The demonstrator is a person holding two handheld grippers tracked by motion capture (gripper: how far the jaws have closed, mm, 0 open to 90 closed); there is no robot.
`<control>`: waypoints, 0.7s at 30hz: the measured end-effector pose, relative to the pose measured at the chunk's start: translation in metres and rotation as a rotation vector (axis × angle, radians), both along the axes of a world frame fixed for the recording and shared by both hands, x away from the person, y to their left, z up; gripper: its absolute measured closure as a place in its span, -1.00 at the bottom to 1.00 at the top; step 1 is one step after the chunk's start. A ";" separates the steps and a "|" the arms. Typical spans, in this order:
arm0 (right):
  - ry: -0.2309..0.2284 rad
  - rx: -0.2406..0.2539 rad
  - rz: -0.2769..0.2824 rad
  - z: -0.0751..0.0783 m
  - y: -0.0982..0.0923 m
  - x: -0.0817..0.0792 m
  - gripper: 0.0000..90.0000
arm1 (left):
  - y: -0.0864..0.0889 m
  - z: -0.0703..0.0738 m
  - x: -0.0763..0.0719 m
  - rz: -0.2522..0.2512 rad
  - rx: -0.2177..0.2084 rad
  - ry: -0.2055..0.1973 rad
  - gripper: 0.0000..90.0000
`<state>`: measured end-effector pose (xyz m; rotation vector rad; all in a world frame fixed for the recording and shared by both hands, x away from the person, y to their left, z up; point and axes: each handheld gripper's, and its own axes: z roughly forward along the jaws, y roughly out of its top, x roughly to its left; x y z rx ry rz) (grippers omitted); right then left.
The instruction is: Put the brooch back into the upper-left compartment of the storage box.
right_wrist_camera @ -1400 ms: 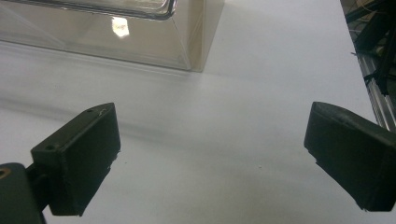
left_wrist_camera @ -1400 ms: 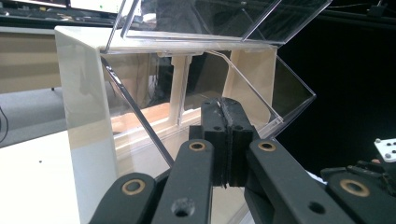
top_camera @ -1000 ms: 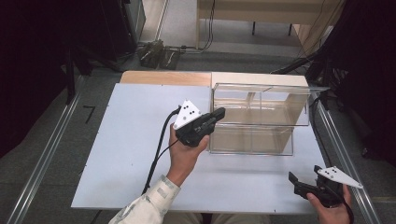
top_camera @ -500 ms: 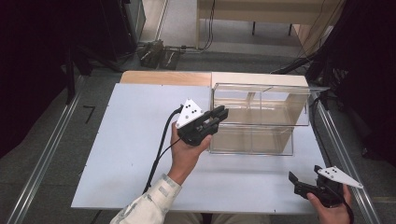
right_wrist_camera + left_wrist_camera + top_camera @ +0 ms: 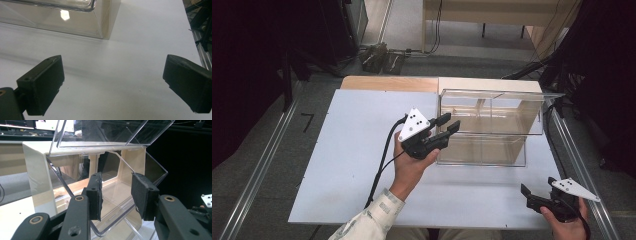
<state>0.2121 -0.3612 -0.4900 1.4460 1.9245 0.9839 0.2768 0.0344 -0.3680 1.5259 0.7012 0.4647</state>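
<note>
White bench (image 5: pixel 352 165) carries a clear plastic box (image 5: pixel 489 127) at its far right, where the left hand-held gripper (image 5: pixel 448 128), jaws just opening, holds nothing, while the right hand-held gripper (image 5: pixel 526 192) gapes near right.

Glossy clear plastic box (image 5: pixel 489 127) on a smooth, matt white table (image 5: pixel 347 165).

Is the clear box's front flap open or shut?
Open: the clear flap hangs tilted away from the box, between the left gripper's parted pads.
</note>
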 end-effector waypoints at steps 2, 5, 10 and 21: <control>-0.001 0.000 0.000 0.000 0.000 0.000 -0.95 | 0.001 0.001 -0.002 -0.004 -0.003 -0.002 0.35; -0.002 -0.001 0.002 0.000 0.000 0.000 -0.95 | 0.003 0.001 -0.003 -0.009 -0.005 0.004 0.28; -0.001 -0.002 0.002 0.000 0.000 0.000 -0.95 | 0.005 0.001 -0.006 -0.012 0.006 -0.001 0.15; 0.003 -0.002 0.001 0.000 0.001 0.001 -0.95 | 0.018 -0.002 -0.017 0.018 0.003 -0.012 -0.09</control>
